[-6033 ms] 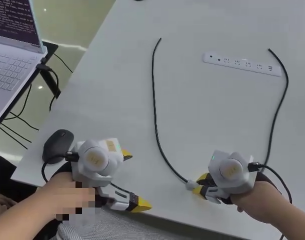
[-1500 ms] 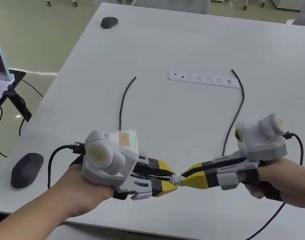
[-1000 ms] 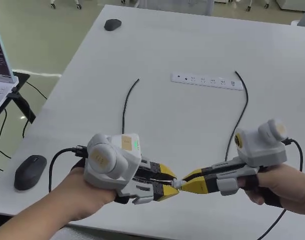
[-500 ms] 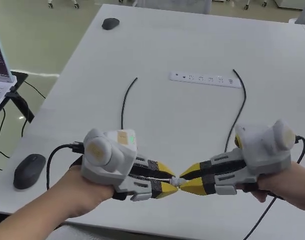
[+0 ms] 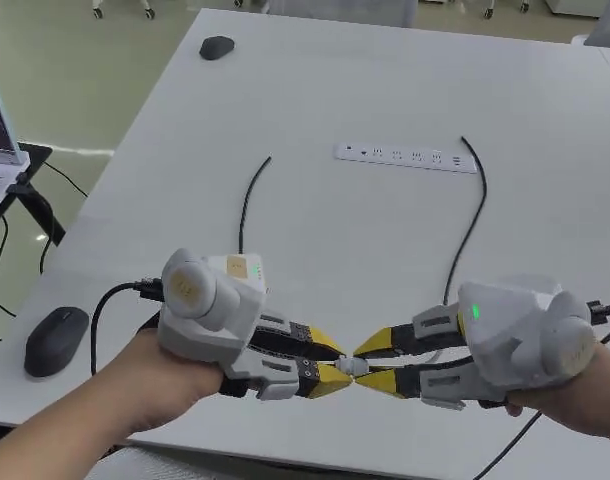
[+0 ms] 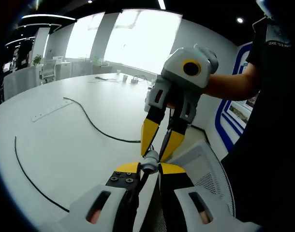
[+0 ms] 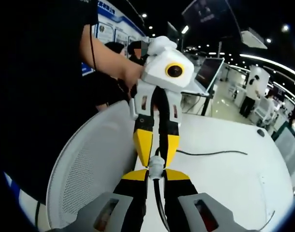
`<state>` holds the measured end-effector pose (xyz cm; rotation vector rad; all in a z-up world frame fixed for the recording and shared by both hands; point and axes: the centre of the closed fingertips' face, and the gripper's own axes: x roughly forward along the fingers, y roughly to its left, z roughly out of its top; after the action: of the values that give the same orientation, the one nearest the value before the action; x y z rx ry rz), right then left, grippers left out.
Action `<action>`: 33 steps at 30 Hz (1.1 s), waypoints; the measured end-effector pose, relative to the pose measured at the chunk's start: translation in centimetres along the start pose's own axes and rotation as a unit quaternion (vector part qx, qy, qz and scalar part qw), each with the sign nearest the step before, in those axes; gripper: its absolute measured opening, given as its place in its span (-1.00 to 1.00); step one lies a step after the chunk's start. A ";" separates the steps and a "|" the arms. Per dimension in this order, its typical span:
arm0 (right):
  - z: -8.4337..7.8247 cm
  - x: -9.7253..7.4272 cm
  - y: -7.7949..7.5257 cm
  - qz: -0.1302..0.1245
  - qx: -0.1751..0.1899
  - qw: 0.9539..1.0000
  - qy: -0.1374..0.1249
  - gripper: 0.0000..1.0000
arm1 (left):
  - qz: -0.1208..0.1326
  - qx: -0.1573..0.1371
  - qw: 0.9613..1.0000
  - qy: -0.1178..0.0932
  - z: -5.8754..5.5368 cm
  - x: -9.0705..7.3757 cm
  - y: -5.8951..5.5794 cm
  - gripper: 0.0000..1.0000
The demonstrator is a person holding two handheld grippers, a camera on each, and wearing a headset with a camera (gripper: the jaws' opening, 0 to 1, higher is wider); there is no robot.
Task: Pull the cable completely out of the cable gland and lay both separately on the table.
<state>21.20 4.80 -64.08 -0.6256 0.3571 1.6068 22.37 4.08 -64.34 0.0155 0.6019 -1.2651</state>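
The small white cable gland hangs above the table's front edge, where the two grippers meet nose to nose. My left gripper is shut on the gland, which sits at its yellow tips. A black cable leaves the gland and runs back between the jaws of my right gripper, which is shut on it just behind the gland. In the head view the right gripper comes in from the right. More black cable lies on the table, its near end hidden behind the left gripper.
A white power strip lies mid-table, its black cord trailing toward the right gripper. One mouse sits at the far edge, another near the front left corner. A white mesh chair back stands below the grippers.
The right gripper has rolled over and come lower and nearer, so its jaws now stand one above the other. Both grippers' tips have stayed together at the gland. The left gripper has barely moved.
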 end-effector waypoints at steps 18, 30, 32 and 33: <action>-0.1 0.1 -0.4 -0.020 0.047 0.998 -0.025 -0.84 | 0.008 0.010 1.000 0.000 -0.1 -0.1 -0.2 -0.71; -0.3 -1.2 -1.2 0.017 0.276 0.956 -0.093 -0.63 | 0.012 0.054 0.998 0.003 -0.4 0.1 -0.4 -0.70; -0.6 -1.2 -1.2 0.041 0.320 0.941 -0.098 -0.66 | 0.012 0.067 0.998 0.004 -0.3 0.0 -0.5 -0.70; -0.8 -1.1 -1.4 0.046 0.326 0.939 -0.100 -0.68 | 0.013 0.077 0.997 0.005 -0.3 -0.1 -0.5 -0.70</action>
<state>22.74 3.65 -63.87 0.0629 0.7338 1.5006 21.79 4.07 -64.41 0.1572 0.5096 -1.2848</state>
